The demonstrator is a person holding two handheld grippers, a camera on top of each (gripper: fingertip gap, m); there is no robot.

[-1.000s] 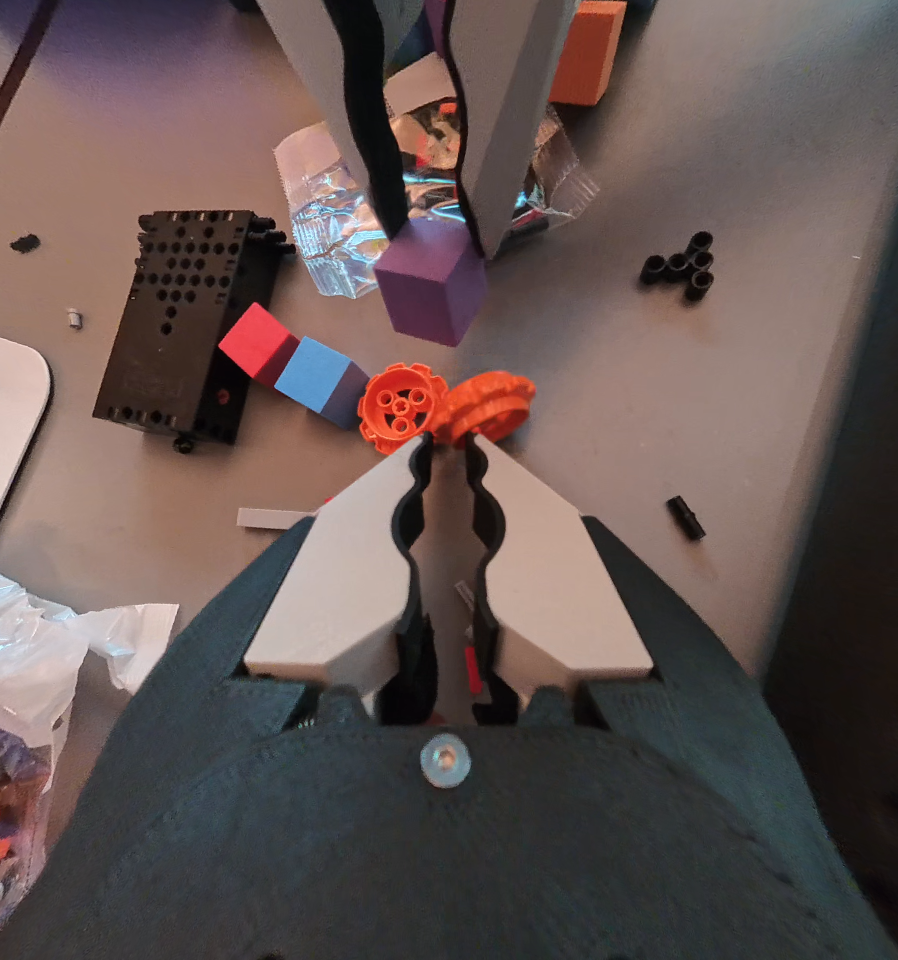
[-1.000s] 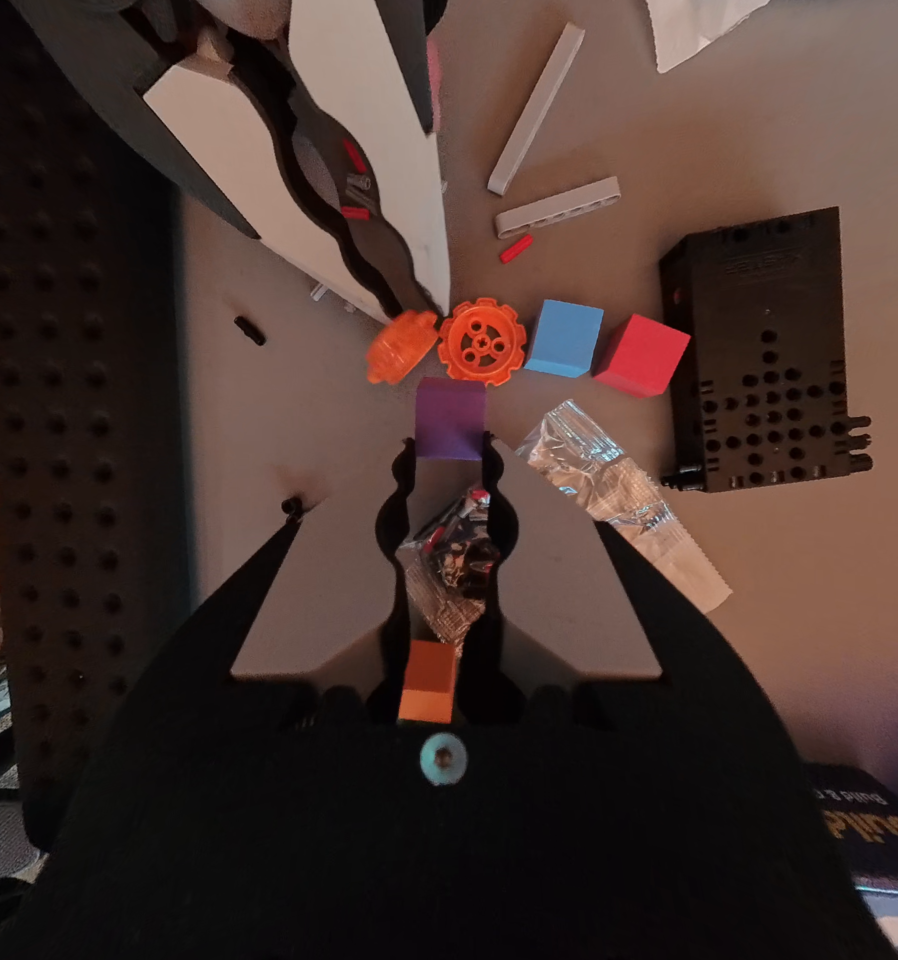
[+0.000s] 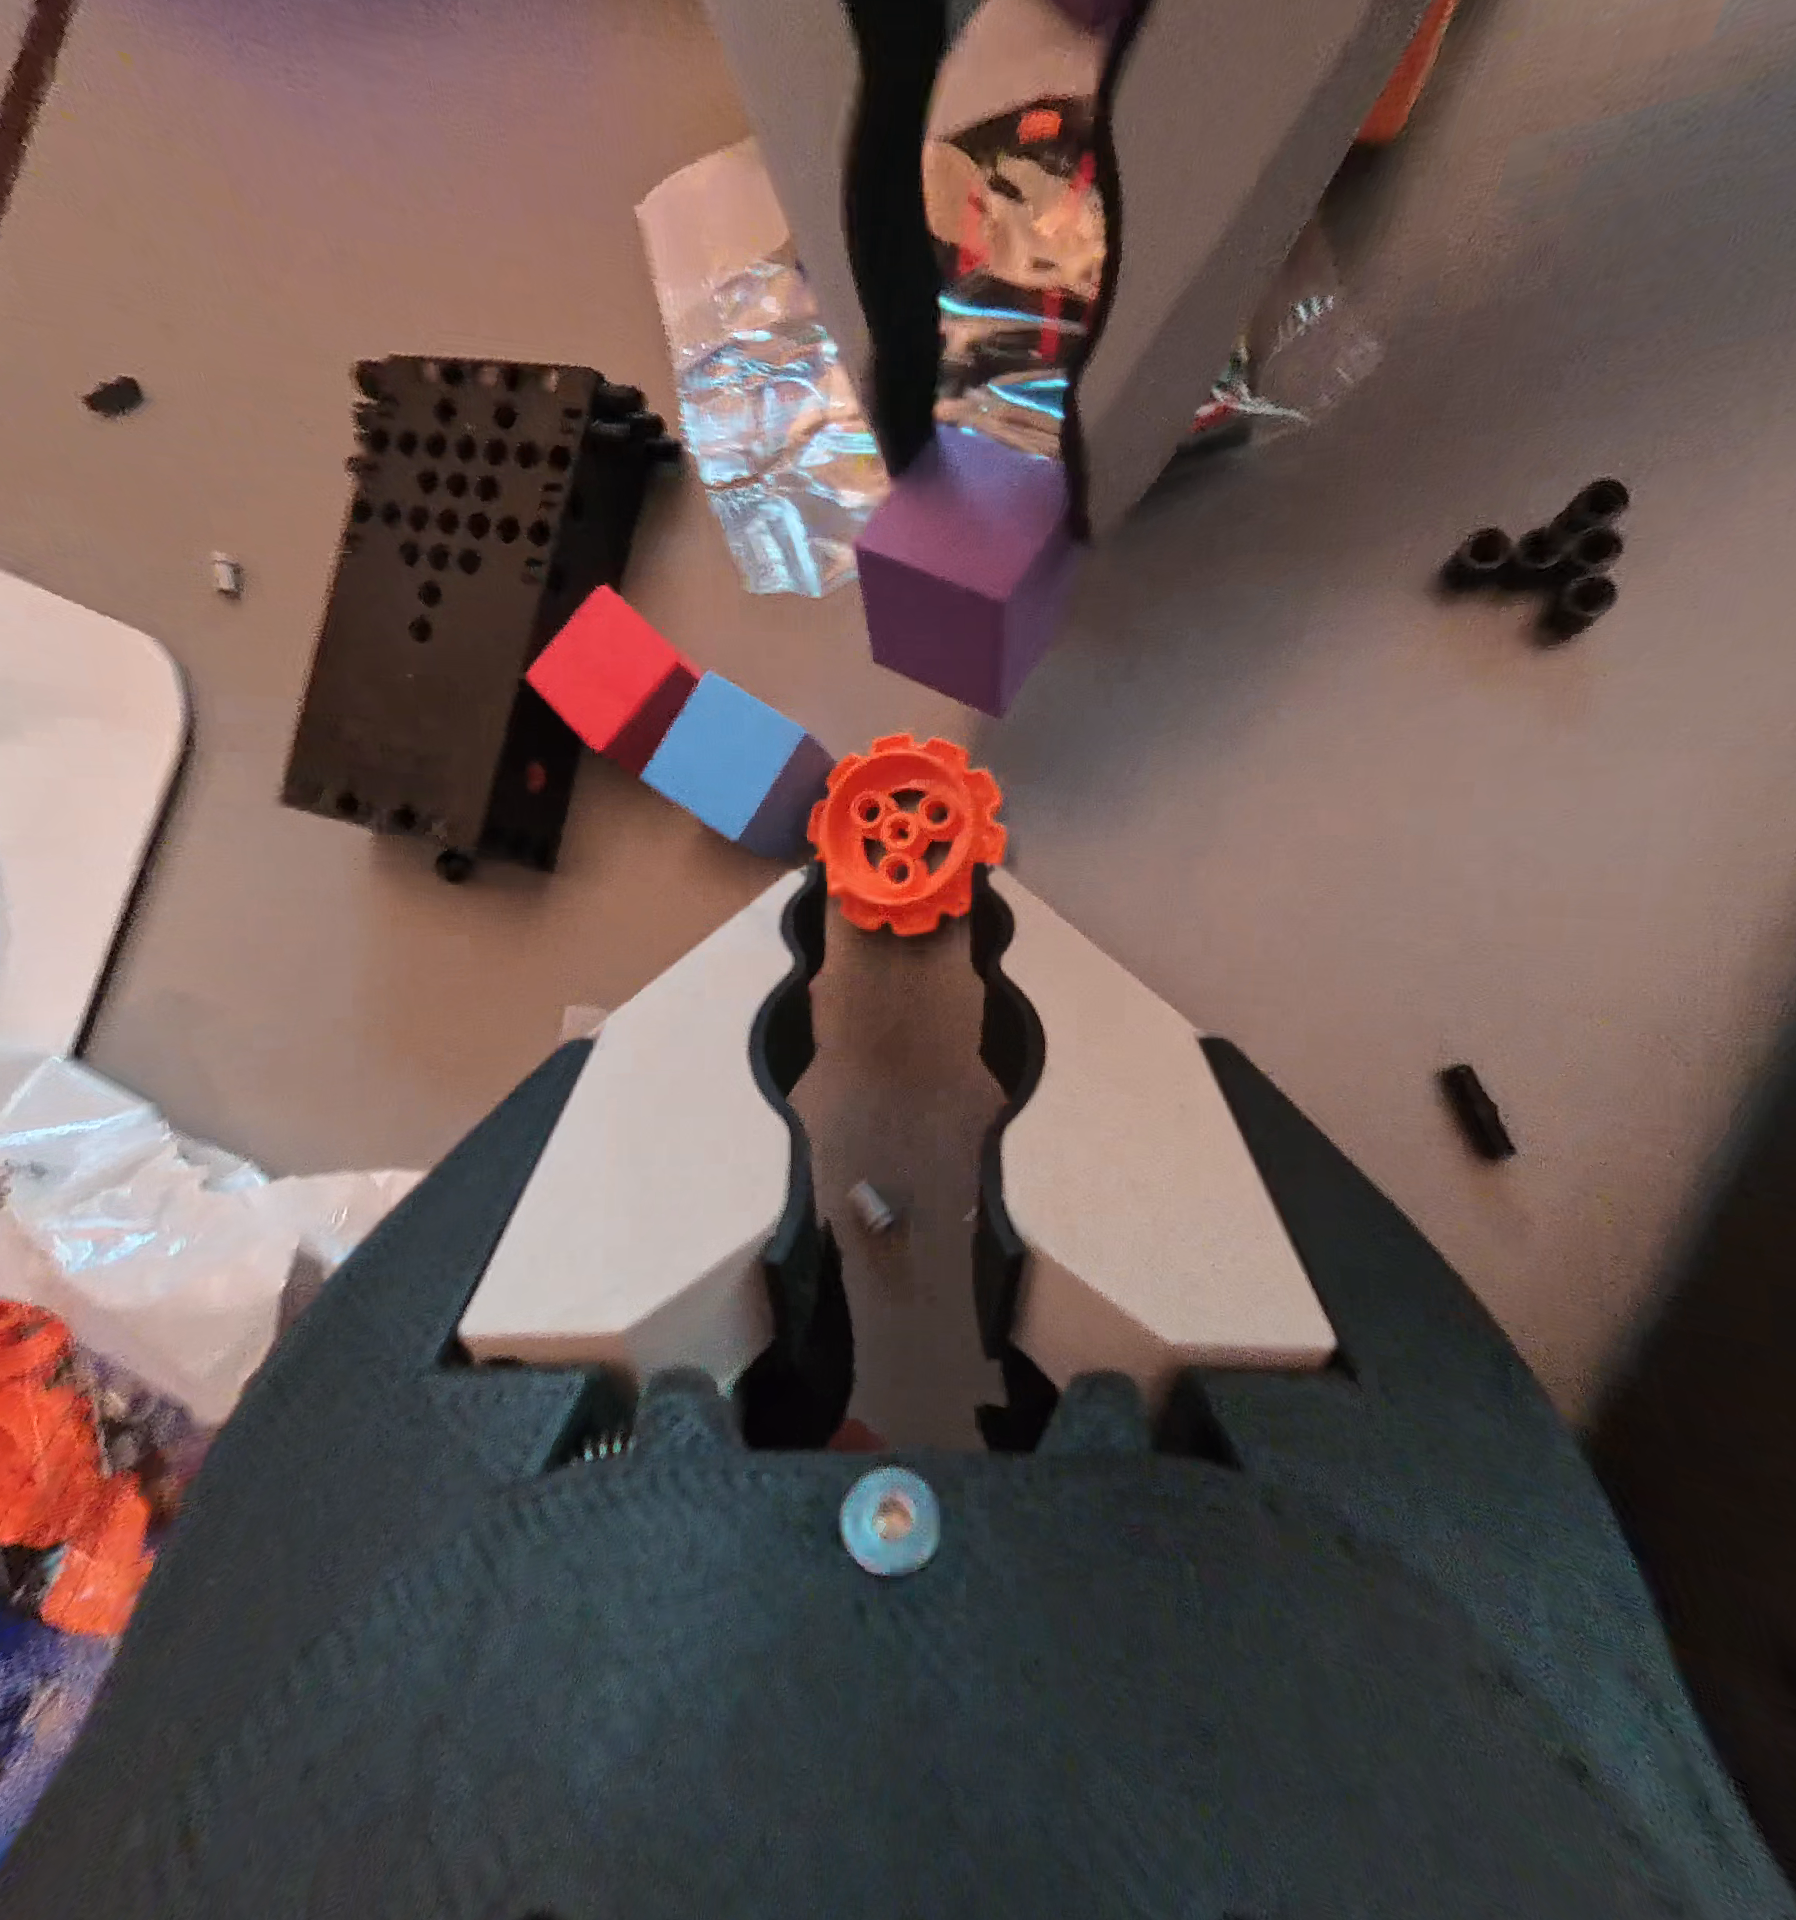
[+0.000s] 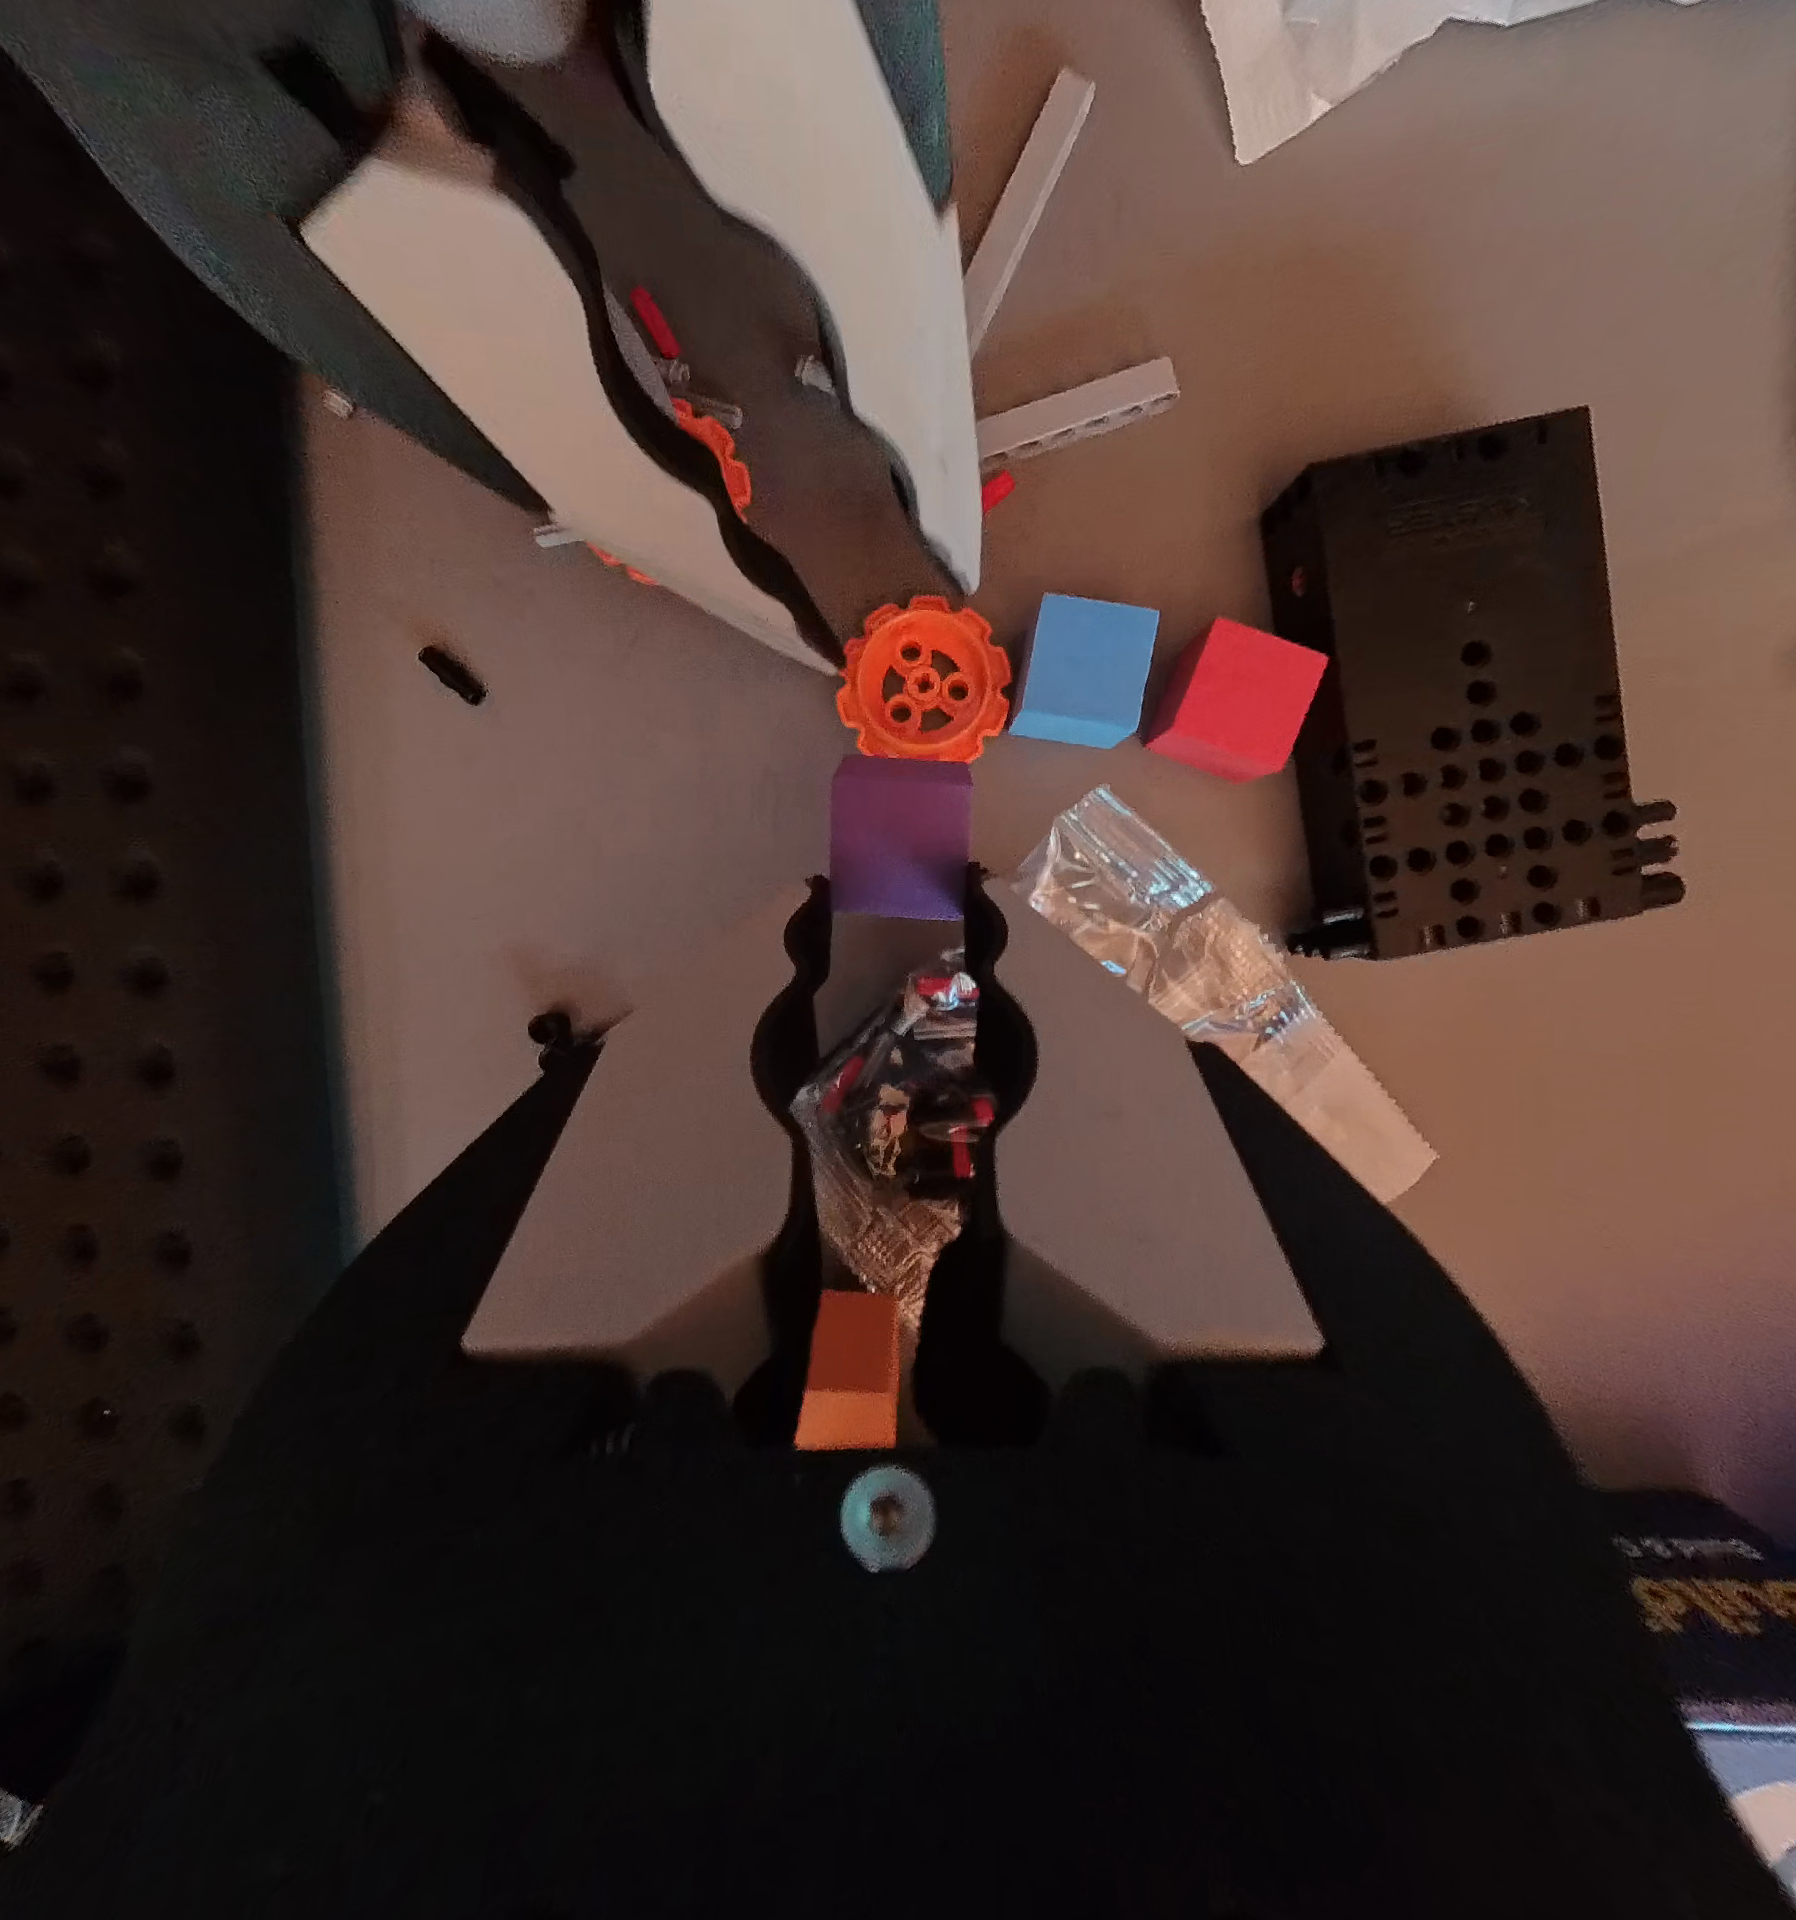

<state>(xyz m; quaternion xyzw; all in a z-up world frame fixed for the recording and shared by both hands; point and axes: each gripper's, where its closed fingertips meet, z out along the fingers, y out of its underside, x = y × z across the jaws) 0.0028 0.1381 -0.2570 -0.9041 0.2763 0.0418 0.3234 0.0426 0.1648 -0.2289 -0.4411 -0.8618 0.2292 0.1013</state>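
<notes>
Right gripper [image 4: 899, 883] clamps a purple cube [image 4: 899, 836]; left gripper [image 3: 899, 883], jaws parted, flanks an orange gear [image 3: 904, 831].
Gear looks light, rigid; toothed rim offers the hold.

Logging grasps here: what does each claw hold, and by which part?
The right claw grips the purple cube by two opposite side faces. The left claw is open around the orange gear, holding nothing.

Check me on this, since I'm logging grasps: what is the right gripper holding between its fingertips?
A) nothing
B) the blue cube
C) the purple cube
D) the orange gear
C: the right gripper is shut on the purple cube, its fingertips pressing the cube's two sides, just short of the orange gear.
</notes>
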